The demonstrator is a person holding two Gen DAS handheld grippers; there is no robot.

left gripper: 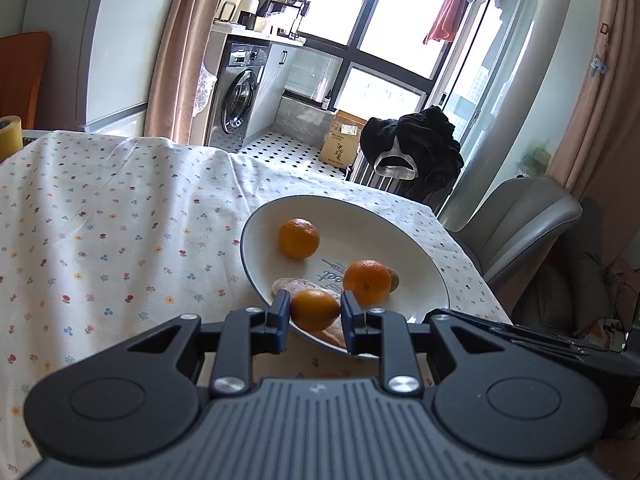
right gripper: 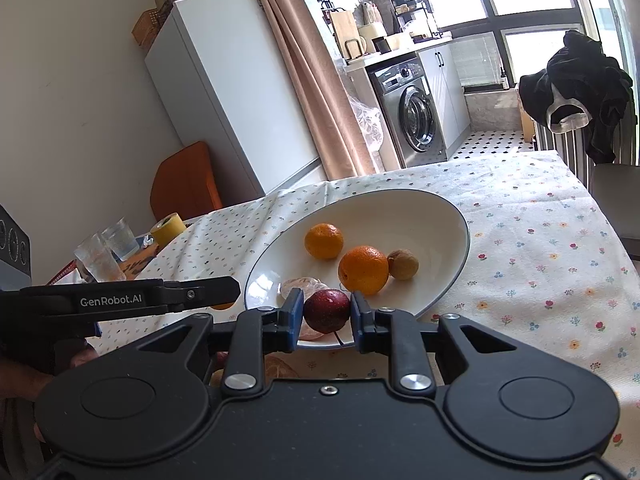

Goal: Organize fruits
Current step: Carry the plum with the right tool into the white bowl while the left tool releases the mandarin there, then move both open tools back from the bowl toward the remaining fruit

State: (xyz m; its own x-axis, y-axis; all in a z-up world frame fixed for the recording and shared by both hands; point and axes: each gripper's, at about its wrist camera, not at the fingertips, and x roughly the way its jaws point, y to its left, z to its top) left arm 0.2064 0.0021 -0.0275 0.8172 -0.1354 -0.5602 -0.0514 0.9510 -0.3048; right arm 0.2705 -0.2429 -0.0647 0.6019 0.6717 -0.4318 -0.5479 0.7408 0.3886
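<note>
Fruit count: six pieces, one plate.

Three oranges were in view: two lay in the plate (right gripper: 456,216), the far orange (right gripper: 324,241) and the near orange (right gripper: 363,269), and the held orange (left gripper: 315,309) sat between the left gripper (left gripper: 315,316) fingers. One brown fruit (right gripper: 403,264), one dark red fruit (right gripper: 327,311) in the right gripper (right gripper: 326,318), and one pale fruit (right gripper: 301,286) at the plate's near rim. Two drinking glasses (right gripper: 100,258) stood at the tabletop's far left edge.

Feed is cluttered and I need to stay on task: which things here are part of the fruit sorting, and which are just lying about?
Part of the job:
left gripper holding an orange
right gripper holding a dark red fruit
white plate
two oranges
brown fruit

Lying about:
yellow tape roll
two glasses
</note>
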